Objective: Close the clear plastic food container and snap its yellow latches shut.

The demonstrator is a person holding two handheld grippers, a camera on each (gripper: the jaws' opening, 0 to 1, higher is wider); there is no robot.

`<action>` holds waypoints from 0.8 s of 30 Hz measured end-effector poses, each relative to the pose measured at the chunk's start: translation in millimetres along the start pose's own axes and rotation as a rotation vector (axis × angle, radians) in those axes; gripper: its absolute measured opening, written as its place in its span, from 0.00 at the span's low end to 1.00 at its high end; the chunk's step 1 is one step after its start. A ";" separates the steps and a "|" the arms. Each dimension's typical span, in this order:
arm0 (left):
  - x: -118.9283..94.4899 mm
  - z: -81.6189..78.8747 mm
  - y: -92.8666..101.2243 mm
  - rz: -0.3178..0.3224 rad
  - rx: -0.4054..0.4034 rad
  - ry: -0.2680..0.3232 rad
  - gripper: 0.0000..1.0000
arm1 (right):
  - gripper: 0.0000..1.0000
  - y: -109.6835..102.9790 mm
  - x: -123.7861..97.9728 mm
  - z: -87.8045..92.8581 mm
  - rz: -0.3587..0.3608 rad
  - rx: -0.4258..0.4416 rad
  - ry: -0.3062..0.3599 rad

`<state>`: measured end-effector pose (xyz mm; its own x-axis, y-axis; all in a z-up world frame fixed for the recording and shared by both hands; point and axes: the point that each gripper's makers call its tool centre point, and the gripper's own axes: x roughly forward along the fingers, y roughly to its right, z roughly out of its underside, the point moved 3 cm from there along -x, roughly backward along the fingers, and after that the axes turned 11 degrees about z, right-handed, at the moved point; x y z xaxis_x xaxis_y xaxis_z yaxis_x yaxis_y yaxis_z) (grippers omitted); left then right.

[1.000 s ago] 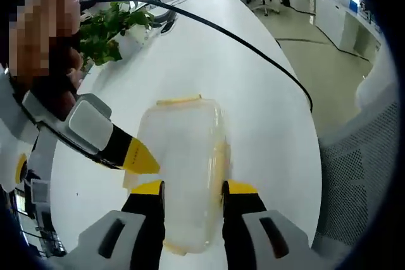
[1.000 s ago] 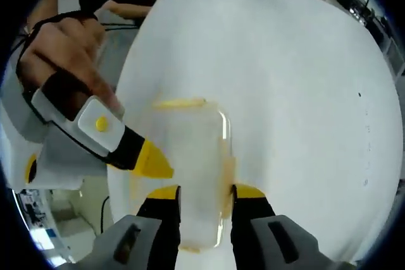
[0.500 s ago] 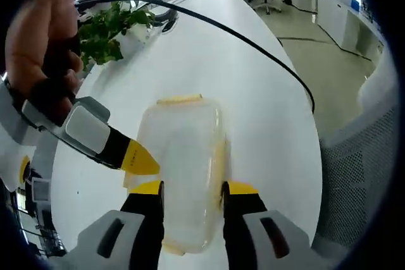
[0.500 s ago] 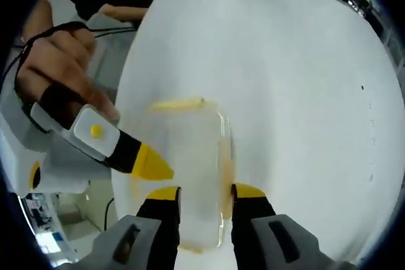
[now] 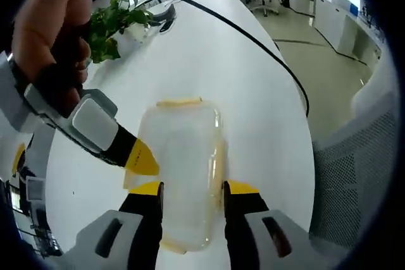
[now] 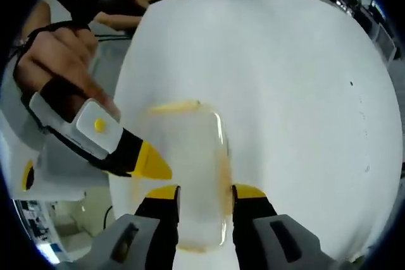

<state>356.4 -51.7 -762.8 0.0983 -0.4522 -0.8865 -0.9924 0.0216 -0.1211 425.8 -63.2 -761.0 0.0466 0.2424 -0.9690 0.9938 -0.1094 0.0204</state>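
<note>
The clear container (image 5: 183, 169) is seen lying on a white table (image 5: 209, 61), lengthwise between the jaws of the left gripper (image 5: 190, 189); the yellow tips are set against its two long sides, partly open to the container's width and closed on it. In the right gripper view the same container (image 6: 186, 169) is bracketed in the same way by the right gripper (image 6: 204, 191), tips against both long walls. A second gripper tip, yellow and pointed, is brought in from the left of each view, touching or just beside the container's left wall; contact cannot be told for certain. A hand (image 5: 54, 36) is seen wrapped round that tool's handle. A yellow latch (image 5: 179, 102) is noted at the far end of the container, another along its right side; whether they are snapped cannot be told. The table's edge runs close on the right in the left gripper view, with floor beyond. A black cable (image 5: 253, 42) is draped across the far tabletop, well apart, near a potted plant (image 5: 114, 26). Bare tabletop lies beyond the container.
</note>
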 end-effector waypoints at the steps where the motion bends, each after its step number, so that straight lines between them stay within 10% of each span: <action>1: -0.3 0.7 0.2 0.005 -0.007 -0.003 0.39 | 0.34 -1.0 -1.1 1.4 0.005 0.005 -0.003; 24: -10.7 30.3 -13.2 0.097 -0.020 -0.028 0.67 | 0.49 -16.2 -17.8 24.4 0.057 0.061 0.063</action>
<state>370.7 -20.1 -765.3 0.0035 -0.4238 -0.9057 -0.9986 0.0463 -0.0255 406.4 -89.3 -750.1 0.1107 0.2941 -0.9493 0.9815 -0.1828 0.0578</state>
